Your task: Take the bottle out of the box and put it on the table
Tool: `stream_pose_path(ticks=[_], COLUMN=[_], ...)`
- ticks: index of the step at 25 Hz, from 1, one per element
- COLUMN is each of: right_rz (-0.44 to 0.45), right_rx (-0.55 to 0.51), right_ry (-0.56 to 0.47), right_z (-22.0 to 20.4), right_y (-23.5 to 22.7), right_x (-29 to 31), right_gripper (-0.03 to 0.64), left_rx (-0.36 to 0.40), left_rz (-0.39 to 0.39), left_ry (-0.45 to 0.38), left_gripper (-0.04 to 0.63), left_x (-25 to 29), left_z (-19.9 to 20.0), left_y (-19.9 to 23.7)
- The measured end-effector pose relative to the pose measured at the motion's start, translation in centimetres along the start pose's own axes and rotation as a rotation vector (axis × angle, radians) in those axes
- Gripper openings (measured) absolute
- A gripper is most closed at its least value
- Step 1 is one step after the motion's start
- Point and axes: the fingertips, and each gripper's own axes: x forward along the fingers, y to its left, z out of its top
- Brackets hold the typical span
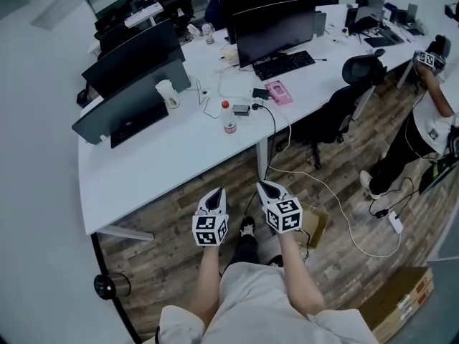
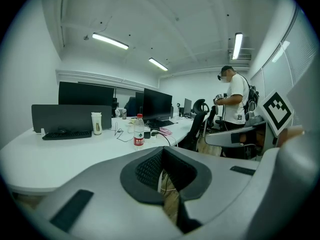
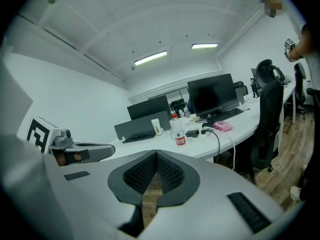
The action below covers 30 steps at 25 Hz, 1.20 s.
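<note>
**Two empty tools, bottle standing on the tabletop**

Both tools hang side by side over the wooden floor, pointing toward the desk. My left tool (image 2: 162, 151) has its jaws pressed together, with only a sliver of floor showing between the pads and nothing held. My right tool (image 3: 156, 154) reads the same: jaws together, nothing in them. The red-capped bottle (image 1: 229, 119) stands upright on the white tabletop (image 1: 165, 160) at about twelve o'clock from the tools and well apart from them. A brown cardboard box (image 1: 314, 224) sits on the floor at roughly four o'clock from the right tool; I cannot see inside it. I judge that either the placing is done or no pick has begun. If another bottle waits in that box, I would spread the jaws first, swing toward four o'clock and look in before reaching. Then I would take the bottle by its body, keeping it upright.
</note>
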Motion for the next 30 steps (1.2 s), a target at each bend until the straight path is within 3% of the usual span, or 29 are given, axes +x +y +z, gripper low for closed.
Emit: stream_pose_path(ticks=[10, 30], right_rz=[-0.007, -0.004], right_rx=[0.007, 0.018], right_ry=[-0.003, -0.015], right_z=[0.6, -0.1], right_y=[-0.8, -0.8], right_x=[0.3, 0.2], right_gripper=[0.04, 0.04], left_rx=[-0.026, 0.013], left_rz=[0.023, 0.005], left_ry=[-0.04, -0.019], left_gripper=[0.014, 0.014], left_x=[-0.2, -0.3], left_z=[1.1, 0.8], left_y=[0.7, 0.6])
